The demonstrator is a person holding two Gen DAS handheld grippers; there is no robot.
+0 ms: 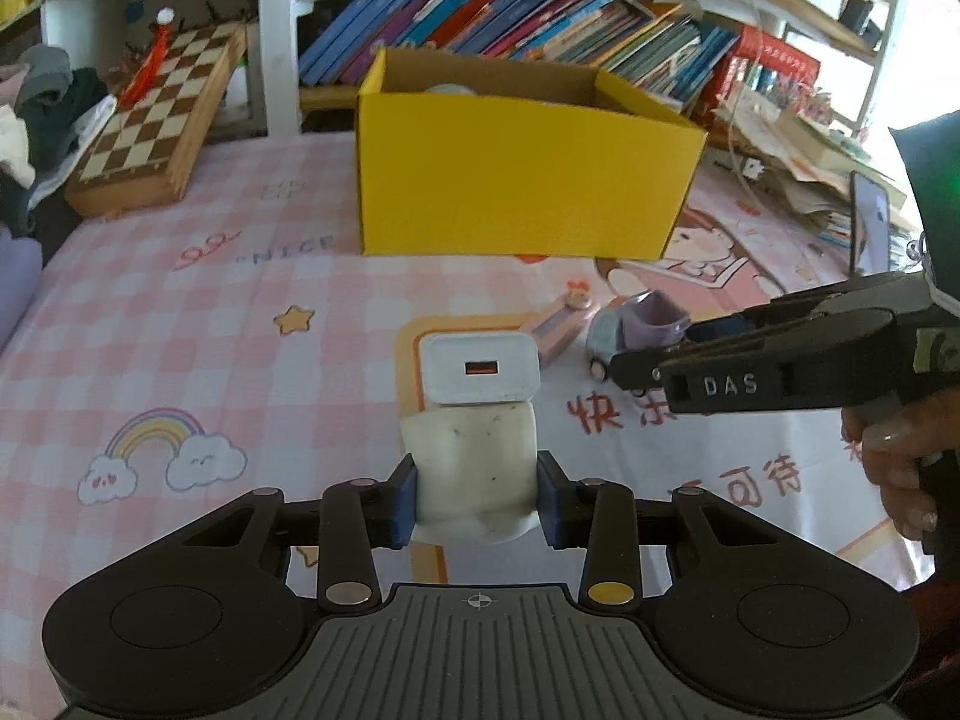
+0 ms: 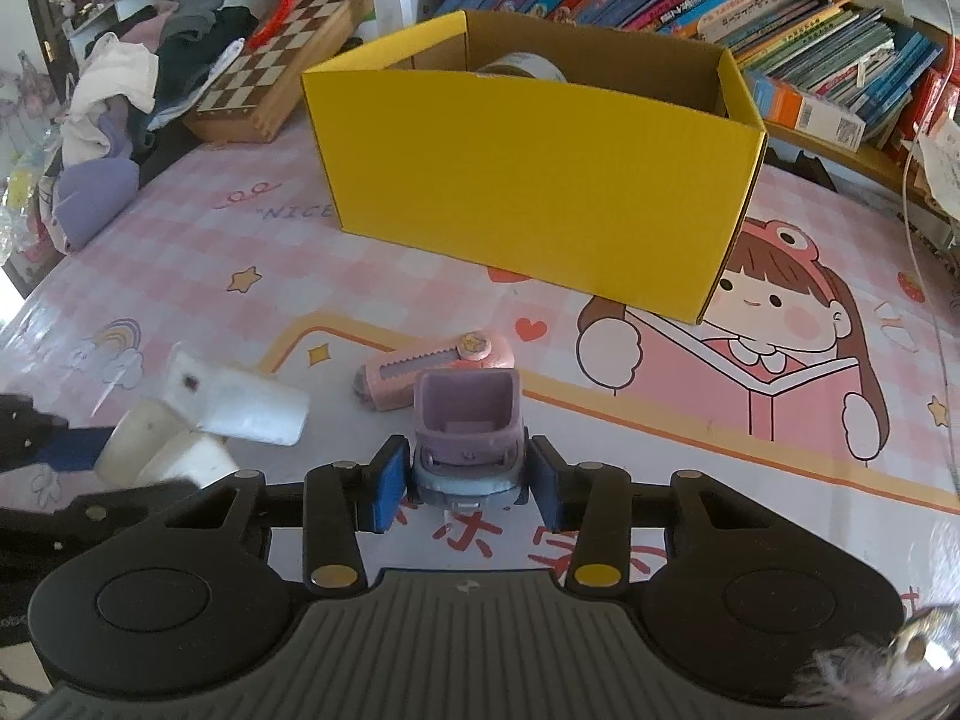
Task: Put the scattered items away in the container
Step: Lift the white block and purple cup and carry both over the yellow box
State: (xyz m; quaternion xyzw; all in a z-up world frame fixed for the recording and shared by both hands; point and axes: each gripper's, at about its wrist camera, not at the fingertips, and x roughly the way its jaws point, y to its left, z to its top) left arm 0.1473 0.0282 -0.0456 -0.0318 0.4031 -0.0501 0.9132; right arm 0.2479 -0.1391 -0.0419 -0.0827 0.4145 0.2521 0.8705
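Chessboard (image 1: 157, 120), leaning books (image 1: 510, 12), clothes pile (image 2: 144, 84) behind

Daylit bookshelves (image 1: 540, 12) crammed with books back a pink cartoon-printed table cover (image 2: 210, 276).

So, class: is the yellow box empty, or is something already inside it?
Not empty. A pale round object shows above the near wall inside the yellow box; what it is, cannot tell.
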